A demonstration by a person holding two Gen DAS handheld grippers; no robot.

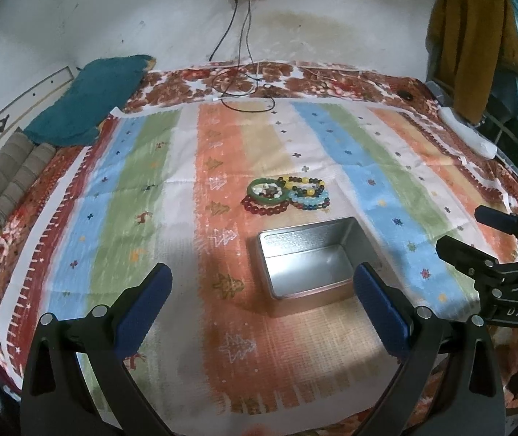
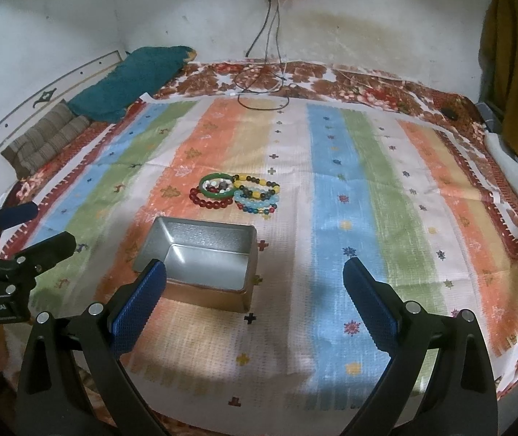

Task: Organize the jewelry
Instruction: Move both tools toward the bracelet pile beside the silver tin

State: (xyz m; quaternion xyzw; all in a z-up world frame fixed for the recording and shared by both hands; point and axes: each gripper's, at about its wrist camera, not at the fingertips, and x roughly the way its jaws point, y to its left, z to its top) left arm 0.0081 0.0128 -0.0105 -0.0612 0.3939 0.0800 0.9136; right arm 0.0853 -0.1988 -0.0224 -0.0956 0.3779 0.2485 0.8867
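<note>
Several bracelets (image 1: 287,196): heaped just beyond tin (image 1: 311,265), straight ahead.
Nearer tongs: cannot tell.
Left gripper (image 1: 260,310): wide, empty.
Right gripper (image 2: 255,303): wide, empty.

Your left wrist camera looks down and forward over the cloth (image 1: 222,167) from its near edge, the tin (image 1: 310,265) close ahead. Your right wrist camera faces the same way from further right. Both share the tin (image 2: 204,258), the bracelets (image 1: 288,194) (image 2: 239,192) and the far wall.
</note>
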